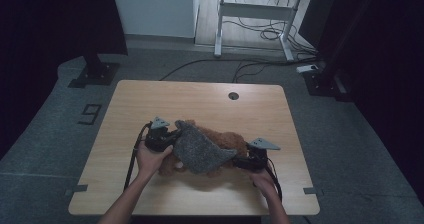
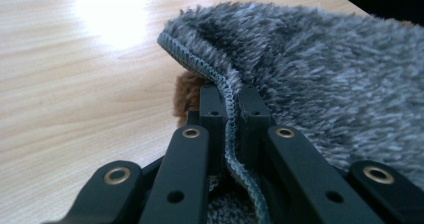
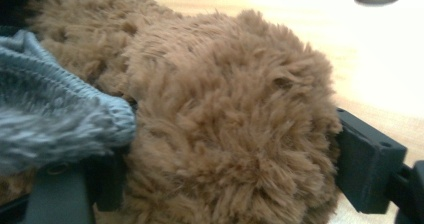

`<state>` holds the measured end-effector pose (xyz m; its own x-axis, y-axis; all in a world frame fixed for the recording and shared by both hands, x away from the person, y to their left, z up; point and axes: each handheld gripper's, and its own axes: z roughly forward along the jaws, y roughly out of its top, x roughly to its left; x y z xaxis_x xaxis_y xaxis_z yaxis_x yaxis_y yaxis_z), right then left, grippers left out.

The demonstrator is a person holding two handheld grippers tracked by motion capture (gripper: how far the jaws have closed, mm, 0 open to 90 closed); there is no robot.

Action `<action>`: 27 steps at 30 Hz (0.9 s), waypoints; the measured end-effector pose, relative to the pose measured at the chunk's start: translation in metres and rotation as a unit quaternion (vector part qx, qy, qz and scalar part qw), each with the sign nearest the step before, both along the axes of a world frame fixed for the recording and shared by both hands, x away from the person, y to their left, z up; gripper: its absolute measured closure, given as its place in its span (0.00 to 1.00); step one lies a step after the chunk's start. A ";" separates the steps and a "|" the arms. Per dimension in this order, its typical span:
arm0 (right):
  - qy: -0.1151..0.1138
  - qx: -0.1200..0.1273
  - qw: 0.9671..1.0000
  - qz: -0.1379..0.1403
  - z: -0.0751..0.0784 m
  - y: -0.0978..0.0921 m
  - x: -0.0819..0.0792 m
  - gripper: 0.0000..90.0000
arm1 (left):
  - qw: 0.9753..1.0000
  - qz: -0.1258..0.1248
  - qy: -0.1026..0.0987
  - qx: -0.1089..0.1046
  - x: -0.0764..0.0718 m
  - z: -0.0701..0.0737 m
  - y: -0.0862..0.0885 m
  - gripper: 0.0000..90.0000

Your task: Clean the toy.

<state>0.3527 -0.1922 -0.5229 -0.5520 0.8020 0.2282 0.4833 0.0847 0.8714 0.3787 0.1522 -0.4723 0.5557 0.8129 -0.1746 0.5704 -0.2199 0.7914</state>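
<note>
Brown plush toy (image 1: pixel 227 143) lies near the middle of the light wood-grain table (image 1: pixel 200 101), w/ a grey fuzzy knit garment (image 1: pixel 200 149) draped over its front half. Garment is roughly triangular seen from above, short shaggy pile, w/ a ribbed stitched hem (image 2: pixel 220 79) along the edge.

Left hand-held gripper (image 1: pixel 167 136) is at the garment's left corner. In the left gripper view its black jaws are pinched tight on the hem (image 2: pixel 229 129), which runs up between them as a narrow ribbed cord; a bit of brown fur (image 2: pixel 187 96) shows just behind, under the grey fabric.

Right hand-held gripper (image 1: pixel 239 160) is at the garment's right tip. In the right gripper view the jaws stand wide apart around a rounded lump of the toy (image 3: pixel 230 134), long curly brown pile, filling the gap; the right-side jaw block touches the fur. The grey hem (image 3: pixel 107 116) sits by the other jaw, prob. lying on it rather than clamped — can't tell for sure.

Round dark cable hole (image 1: pixel 233 95) in the table's far side, well apart from the toy.
</note>
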 end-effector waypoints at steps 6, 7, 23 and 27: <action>0.029 0.013 0.999 0.002 -0.001 -0.002 0.004 0.17 | 1.000 0.004 0.026 0.011 0.001 -0.013 0.012 0.93; 0.035 0.016 0.999 0.005 -0.002 -0.002 0.004 0.17 | 0.999 0.005 0.031 0.011 0.001 -0.015 0.015 0.93; -0.039 -0.046 0.997 0.055 -0.001 0.000 -0.007 0.54 | 0.998 0.014 0.005 -0.057 0.004 0.020 0.026 0.93; -0.084 -0.085 0.992 0.037 0.000 0.008 -0.012 0.56 | 0.998 -0.010 -0.011 -0.065 0.005 0.037 -0.003 0.93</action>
